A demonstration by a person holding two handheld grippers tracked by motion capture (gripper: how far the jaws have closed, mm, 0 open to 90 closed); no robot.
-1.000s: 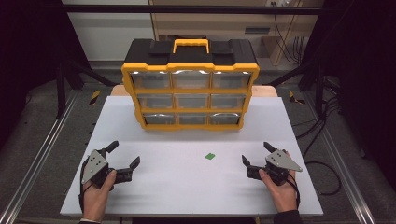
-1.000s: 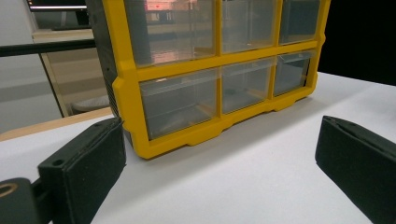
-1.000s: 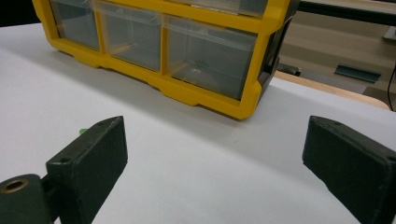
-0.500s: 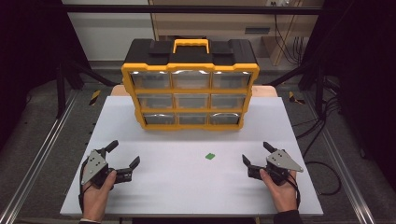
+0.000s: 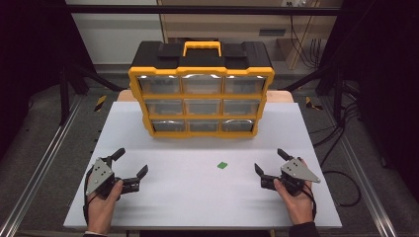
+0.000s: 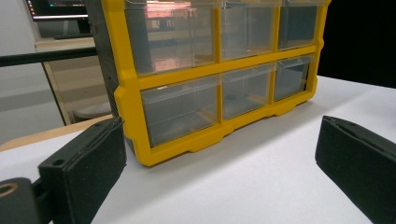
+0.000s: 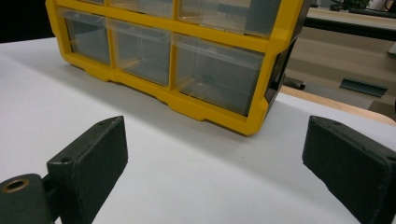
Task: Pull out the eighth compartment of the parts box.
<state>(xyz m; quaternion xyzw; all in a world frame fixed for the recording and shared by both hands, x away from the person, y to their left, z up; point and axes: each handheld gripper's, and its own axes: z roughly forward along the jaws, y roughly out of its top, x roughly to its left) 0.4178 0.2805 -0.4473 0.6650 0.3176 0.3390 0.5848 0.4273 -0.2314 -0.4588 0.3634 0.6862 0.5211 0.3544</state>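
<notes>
Jaws of right gripper (image 5: pixel 271 162) apart, green piece (image 5: pixel 222 166) seemingly nearest, untouched.

White table (image 5: pixel 163 197), metal floor rails (image 5: pixel 39 170).

A white worktop (image 5: pixel 163 192) carries everything here. A yellow-framed drawer cabinet (image 5: pixel 201 101) with a black top and clear drawers stands on it at the middle of the far edge, its front facing the near edge. A small green piece (image 5: pixel 222 166) lies flat on the bare surface, nearer the near edge than the far one and a little toward the right edge, well apart from the cabinet. At the far edge, a strip of pale wood (image 5: pixel 279 95) shows from under the white surface on either side of the cabinet
</notes>
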